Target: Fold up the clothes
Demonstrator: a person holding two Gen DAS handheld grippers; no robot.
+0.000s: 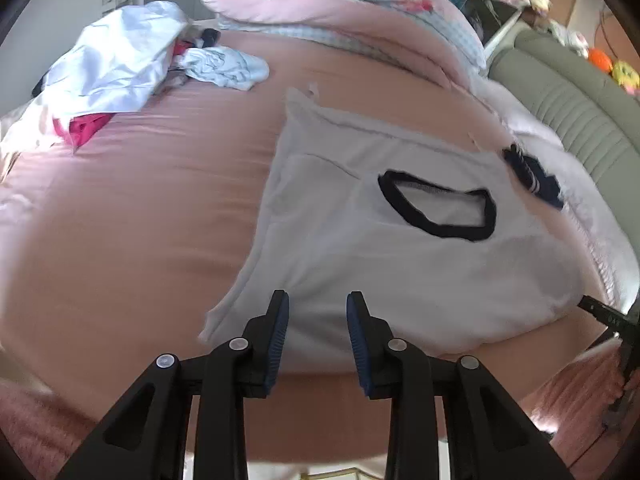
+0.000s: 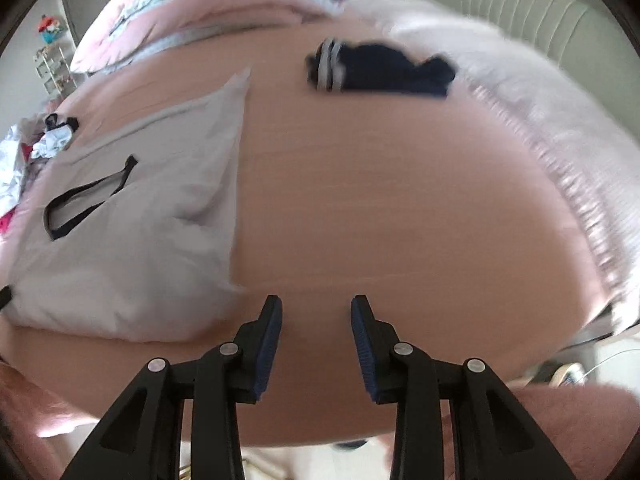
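Observation:
A white T-shirt (image 1: 380,272) with a dark navy collar (image 1: 440,234) lies spread on the pink sheet (image 1: 140,220), one side folded in. My left gripper (image 1: 317,300) hovers over the shirt's near hem, open, with nothing between its blue pads. In the right wrist view the same shirt (image 2: 132,256) lies to the left. My right gripper (image 2: 316,304) is open above bare pink sheet (image 2: 400,200), just right of the shirt's edge and apart from it.
A navy garment with white stripes (image 2: 392,68) lies beyond the shirt, near a white fluffy blanket (image 2: 520,92). A pile of loose clothes (image 1: 112,68) sits far left. A folded pink and blue quilt (image 1: 340,8) lies at the back, with a grey-green padded headboard (image 1: 568,104) to the right.

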